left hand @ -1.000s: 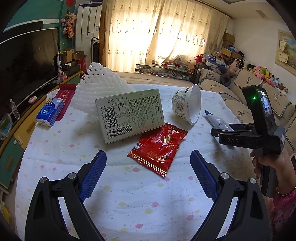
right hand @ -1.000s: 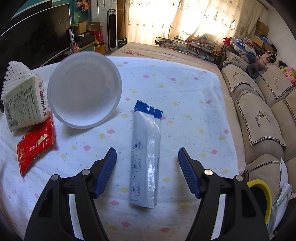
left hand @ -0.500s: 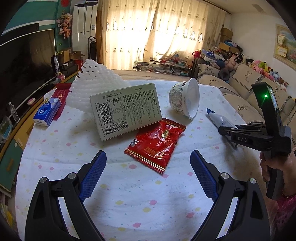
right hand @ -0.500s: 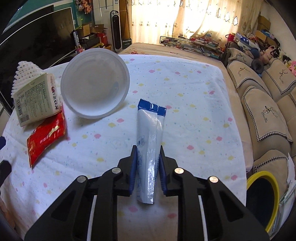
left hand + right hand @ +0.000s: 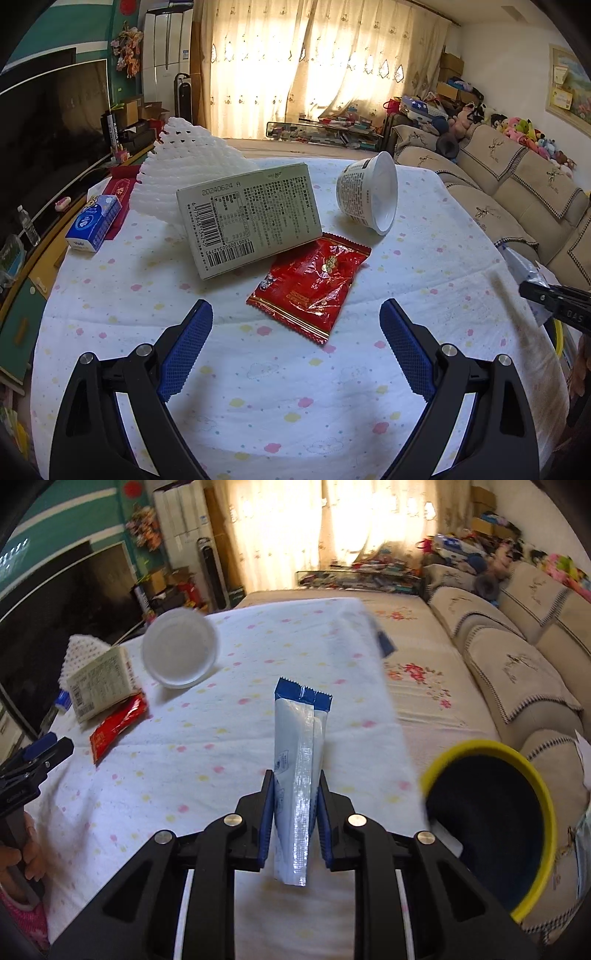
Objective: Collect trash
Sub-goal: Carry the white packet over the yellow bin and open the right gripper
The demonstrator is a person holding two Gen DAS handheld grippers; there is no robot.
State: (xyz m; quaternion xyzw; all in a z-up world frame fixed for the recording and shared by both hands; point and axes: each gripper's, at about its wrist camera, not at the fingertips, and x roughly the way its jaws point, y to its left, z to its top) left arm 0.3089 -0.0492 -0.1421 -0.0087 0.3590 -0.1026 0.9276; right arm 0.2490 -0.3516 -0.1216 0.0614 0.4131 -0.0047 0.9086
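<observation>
Wrappers (image 5: 300, 771) (image 5: 312, 282) (two), one cup (image 5: 367, 192), box (image 5: 249, 218)

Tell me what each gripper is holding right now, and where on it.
The right gripper pinches the white-and-blue wrapper across its lower half, blue end pointing away. The left gripper is open and holds nothing.

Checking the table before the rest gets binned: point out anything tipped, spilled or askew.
The white cup lies tipped on its side, mouth open, nothing spilled. The cardboard box is propped at a slant against the white foam net, over a corner of the red wrapper. Nothing else stands out.
</observation>
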